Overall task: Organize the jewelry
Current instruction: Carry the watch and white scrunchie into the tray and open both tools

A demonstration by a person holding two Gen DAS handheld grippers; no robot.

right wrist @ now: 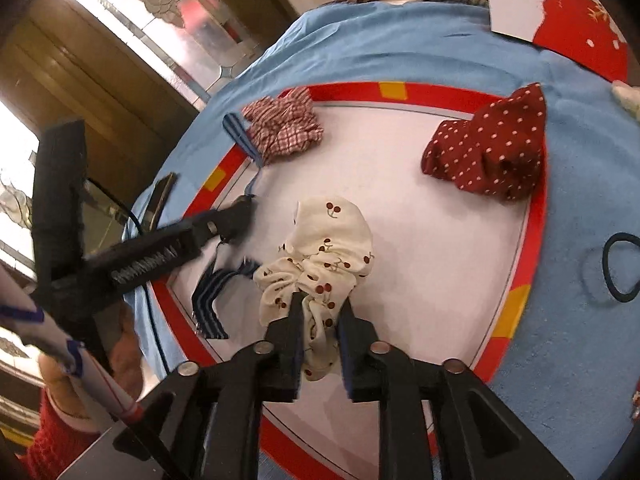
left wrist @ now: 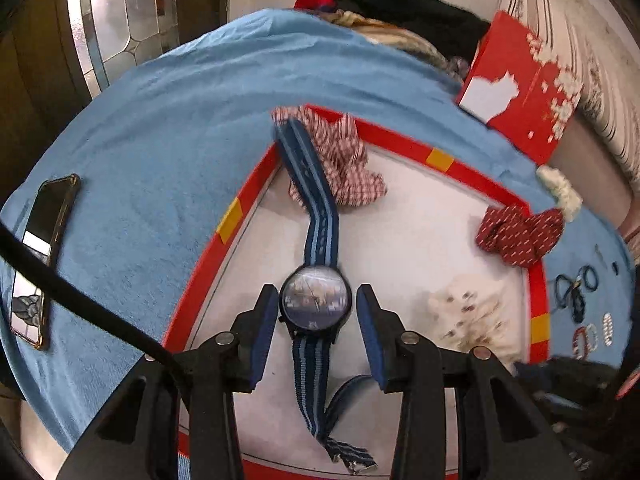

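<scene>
A surface [left wrist: 160, 152] draped in a blue towel carries a white tray with a red rim [left wrist: 538, 300], and behind it we see a red box [left wrist: 524, 92] and a heap of clothes. In the left wrist view our left gripper [left wrist: 317, 334] points steeply down with its fingers [left wrist: 266, 334] partly open; the watch [left wrist: 316, 300] lies flat on the tray with its dial right between them, a gap on either side, so nothing is held. Its striped fabric strap runs ahead of the fingers to a checked scrunchie [left wrist: 340, 156] at the far rim, and trails back beneath them. We judge the watch light but its glass scratchable and its strap limp; taking it across the rigid case would suit best, since the strap will sag. In the right wrist view our right gripper [right wrist: 320, 344] also tilts down, its fingers narrowly apart with the cherry-print scrunchie [right wrist: 320, 256] bunched between them; the cloth fills the gap, though whether the pads press on it we cannot tell. That scrunchie is soft, springy and very light, and any fold offers a hold. Ahead and to the right of those fingers sits a red dotted scrunchie [right wrist: 488, 152]; a dark hair tie [right wrist: 624, 268] lies off the tray on the towel.
</scene>
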